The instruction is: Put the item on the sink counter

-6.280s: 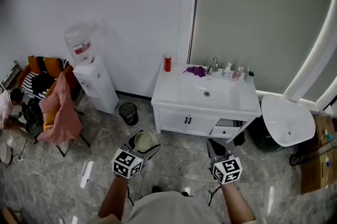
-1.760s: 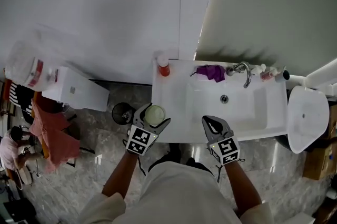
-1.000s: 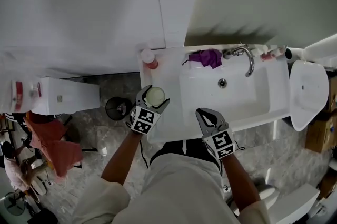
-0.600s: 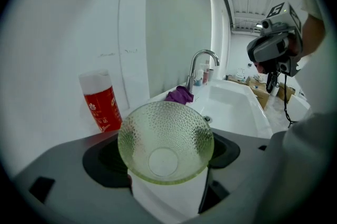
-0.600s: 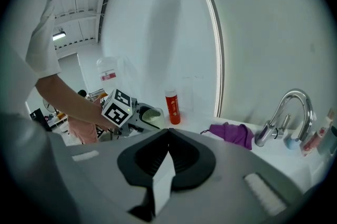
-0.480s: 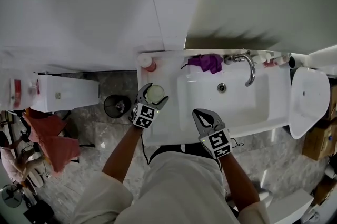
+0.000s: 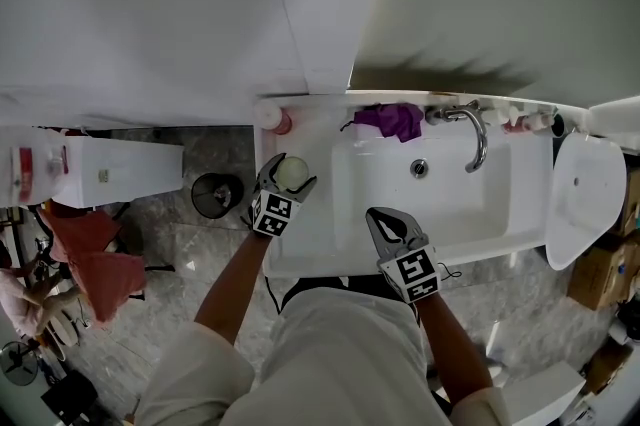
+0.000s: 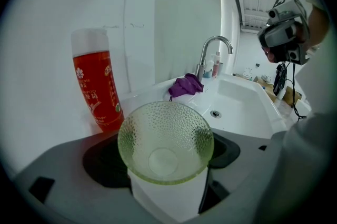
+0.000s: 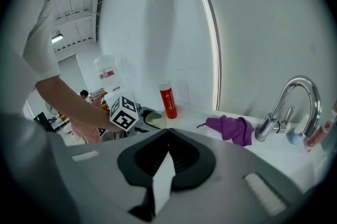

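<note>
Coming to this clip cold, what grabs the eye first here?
A pebbled green glass bowl is gripped by the left gripper over the left side of the white sink counter. Behind it a red bottle stands in the back corner, and a purple cloth lies beside the faucet.

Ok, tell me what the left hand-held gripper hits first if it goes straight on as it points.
Probably the counter, just beside the red bottle; the bowl it holds would touch first. Depth is unclear.
</note>
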A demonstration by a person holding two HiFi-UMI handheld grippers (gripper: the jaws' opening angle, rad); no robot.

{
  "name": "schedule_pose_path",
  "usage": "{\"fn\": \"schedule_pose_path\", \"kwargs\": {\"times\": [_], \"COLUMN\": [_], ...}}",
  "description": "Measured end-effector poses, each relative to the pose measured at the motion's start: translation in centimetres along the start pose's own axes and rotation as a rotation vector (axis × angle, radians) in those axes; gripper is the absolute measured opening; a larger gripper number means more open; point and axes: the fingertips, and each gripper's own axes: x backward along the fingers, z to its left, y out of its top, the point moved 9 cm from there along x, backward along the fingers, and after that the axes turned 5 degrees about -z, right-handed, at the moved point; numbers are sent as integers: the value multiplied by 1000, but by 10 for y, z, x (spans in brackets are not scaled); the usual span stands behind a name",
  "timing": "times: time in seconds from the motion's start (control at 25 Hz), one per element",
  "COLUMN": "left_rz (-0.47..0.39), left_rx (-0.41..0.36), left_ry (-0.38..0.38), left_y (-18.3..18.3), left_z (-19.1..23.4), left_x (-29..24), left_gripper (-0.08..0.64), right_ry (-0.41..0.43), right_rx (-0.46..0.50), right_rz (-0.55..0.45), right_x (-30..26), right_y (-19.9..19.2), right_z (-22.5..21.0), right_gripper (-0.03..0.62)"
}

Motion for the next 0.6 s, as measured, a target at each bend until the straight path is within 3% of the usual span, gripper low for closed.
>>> {"fn": "schedule_pose_path", "kwargs": {"times": [0.6], "left_rz": [11], "left_rx": [19], "left_ry": [-11], "left_y": [-13], "left_z": [2], "left_x": [-14], "left_gripper": [396], "right_ry": [3], "right_rx": [-45], "right_rz": [-5], "right_x": [-8], "right_y": [-2], "right_z": [-7], "right_gripper": [11]}}
